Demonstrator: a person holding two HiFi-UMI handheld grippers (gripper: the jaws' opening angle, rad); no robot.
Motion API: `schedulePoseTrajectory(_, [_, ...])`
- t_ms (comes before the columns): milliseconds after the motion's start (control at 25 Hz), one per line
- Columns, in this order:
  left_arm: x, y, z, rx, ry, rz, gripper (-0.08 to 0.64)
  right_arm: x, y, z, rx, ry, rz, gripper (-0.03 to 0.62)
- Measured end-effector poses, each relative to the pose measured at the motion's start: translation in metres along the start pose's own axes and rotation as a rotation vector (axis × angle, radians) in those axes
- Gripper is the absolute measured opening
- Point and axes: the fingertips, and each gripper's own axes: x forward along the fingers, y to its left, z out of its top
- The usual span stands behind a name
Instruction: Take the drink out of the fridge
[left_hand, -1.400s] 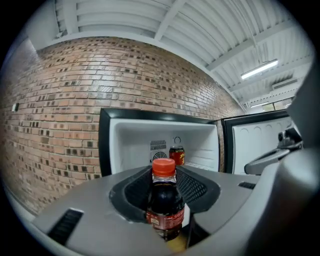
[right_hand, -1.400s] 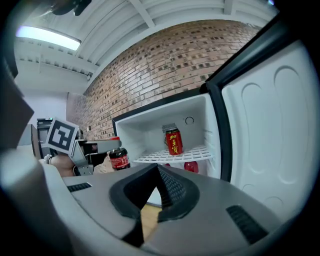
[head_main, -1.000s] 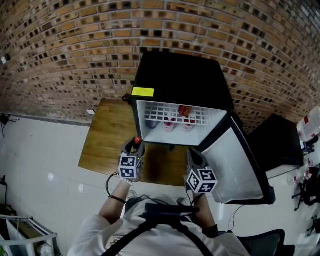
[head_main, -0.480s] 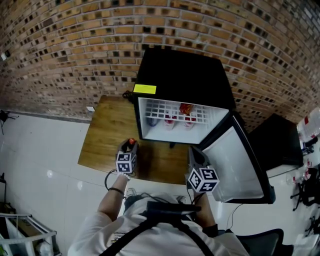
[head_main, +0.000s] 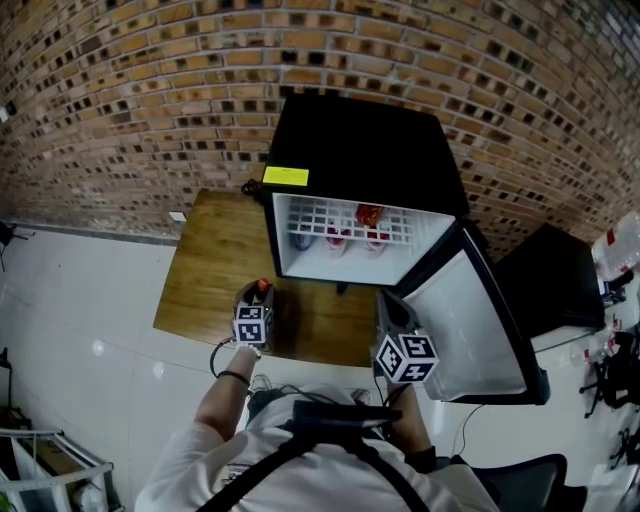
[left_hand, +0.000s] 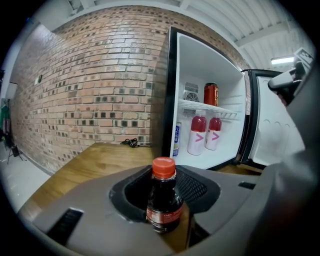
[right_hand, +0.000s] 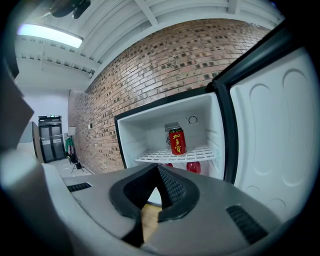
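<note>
My left gripper (head_main: 257, 304) (left_hand: 165, 194) is shut on a dark drink bottle (left_hand: 163, 205) with an orange-red cap (head_main: 263, 285), held upright over the wooden platform (head_main: 215, 265) left of the fridge's opening. The black mini fridge (head_main: 365, 150) stands open, its door (head_main: 470, 320) swung out to the right. A red can (head_main: 370, 216) (right_hand: 177, 141) stands on the wire shelf; two pink bottles (left_hand: 198, 134) and a blue-white carton (left_hand: 177, 140) stand below. My right gripper (head_main: 390, 318) (right_hand: 155, 196) hangs shut and empty beside the door.
A brick wall (head_main: 150, 80) runs behind the fridge. White floor (head_main: 80, 300) lies left of the platform. A black cabinet (head_main: 555, 285) stands right of the open door. A small black cable (left_hand: 131, 142) lies on the wood by the wall.
The left gripper with the bottle sank a little and drifted left over the platform, then held still. The right gripper has barely moved.
</note>
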Motion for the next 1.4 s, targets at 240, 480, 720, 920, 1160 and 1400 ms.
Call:
schedulePoseTrajectory(240, [-0.003,-0.004,-0.005,0.033,0.002,-0.010,0.147,0.001,0.000,0.000,-0.004,0.001,0.002,0.014])
schedulePoseTrajectory(480, [-0.011,-0.012,-0.012,0.105,-0.009,-0.013,0.150,0.001,0.001,0.000,-0.006,-0.001,0.007,0.014])
schedulePoseTrajectory(720, [-0.016,-0.010,-0.016,0.100,-0.011,0.007,0.156,0.002,0.006,0.000,-0.008,-0.002,0.021,0.014])
schedulePoseTrajectory(920, [-0.020,-0.007,-0.012,0.086,-0.033,0.016,0.202,0.003,0.010,-0.001,-0.010,-0.001,0.025,0.014])
schedulePoseTrajectory(1160, [-0.058,-0.012,0.036,0.053,-0.158,-0.004,0.250,0.001,0.008,-0.002,-0.007,-0.004,0.022,0.014])
schedulePoseTrajectory(1400, [-0.114,-0.024,0.115,0.072,-0.327,0.007,0.134,0.002,0.007,-0.003,-0.001,-0.003,0.022,0.014])
